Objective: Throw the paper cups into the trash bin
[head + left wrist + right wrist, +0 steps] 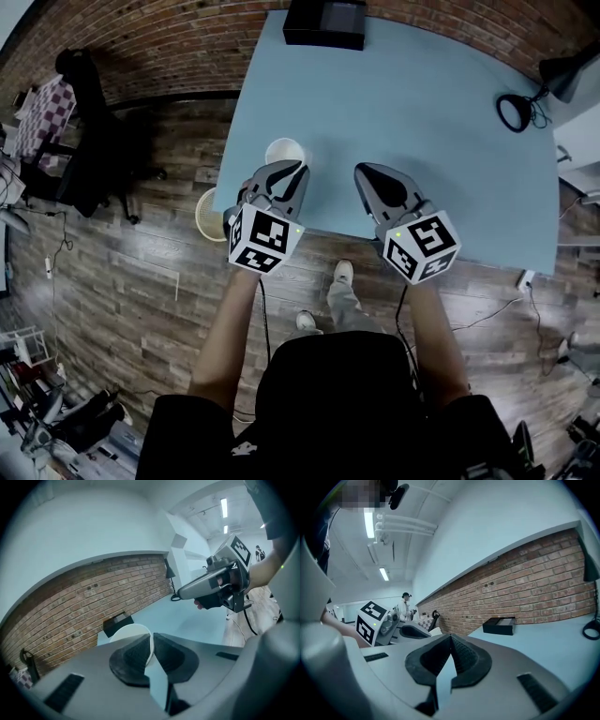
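In left tool point(151, 639), white paper cup point(125, 635)

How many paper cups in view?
1. The paper cup is at the near left edge of the table, its wall pinched by the left gripper. None seen elsewhere, though more may be hidden from these views.

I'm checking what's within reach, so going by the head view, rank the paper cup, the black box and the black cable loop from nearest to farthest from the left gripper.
1. paper cup: pinched by its rim in the left gripper, right at the tips.
2. black box: far ahead, slightly to the right.
3. black cable loop: farthest, well off to the right.
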A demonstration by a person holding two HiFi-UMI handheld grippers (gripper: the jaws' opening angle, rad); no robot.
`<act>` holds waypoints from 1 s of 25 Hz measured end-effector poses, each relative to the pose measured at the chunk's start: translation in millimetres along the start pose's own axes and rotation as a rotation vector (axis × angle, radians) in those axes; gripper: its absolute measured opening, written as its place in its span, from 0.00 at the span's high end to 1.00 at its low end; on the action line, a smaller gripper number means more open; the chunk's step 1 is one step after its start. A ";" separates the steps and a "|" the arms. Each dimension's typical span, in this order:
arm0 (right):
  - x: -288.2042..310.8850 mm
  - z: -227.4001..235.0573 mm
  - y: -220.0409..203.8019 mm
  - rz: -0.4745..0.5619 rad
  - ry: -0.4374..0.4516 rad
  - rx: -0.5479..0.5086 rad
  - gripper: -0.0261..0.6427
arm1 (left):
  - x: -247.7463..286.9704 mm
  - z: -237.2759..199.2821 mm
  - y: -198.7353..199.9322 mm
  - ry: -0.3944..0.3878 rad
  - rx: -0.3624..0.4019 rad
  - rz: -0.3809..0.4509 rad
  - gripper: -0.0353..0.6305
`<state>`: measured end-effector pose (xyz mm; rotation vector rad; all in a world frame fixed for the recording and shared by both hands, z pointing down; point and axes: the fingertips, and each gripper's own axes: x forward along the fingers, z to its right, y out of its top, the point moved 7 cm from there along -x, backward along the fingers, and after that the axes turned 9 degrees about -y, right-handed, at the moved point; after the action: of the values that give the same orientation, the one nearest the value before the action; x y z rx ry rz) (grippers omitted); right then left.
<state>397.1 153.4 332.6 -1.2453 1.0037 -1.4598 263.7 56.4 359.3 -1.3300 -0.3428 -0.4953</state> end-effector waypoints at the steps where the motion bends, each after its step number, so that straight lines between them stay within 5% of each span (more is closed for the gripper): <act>1: 0.1 -4.8 2.2 0.003 0.005 -0.007 0.95 | -7.3 0.1 0.1 0.009 -0.004 0.009 0.90; 10: 9.0 -47.9 24.8 0.031 0.083 -0.064 0.95 | -62.8 9.5 5.7 0.081 -0.057 0.102 0.90; 25: 67.4 -87.1 48.4 0.037 0.302 -0.134 0.96 | -117.7 -29.7 -8.6 0.310 -0.205 0.126 0.90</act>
<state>315.0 77.8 287.9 -1.1123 1.3377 -1.6040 158.0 43.2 300.4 -1.4361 0.0493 -0.6326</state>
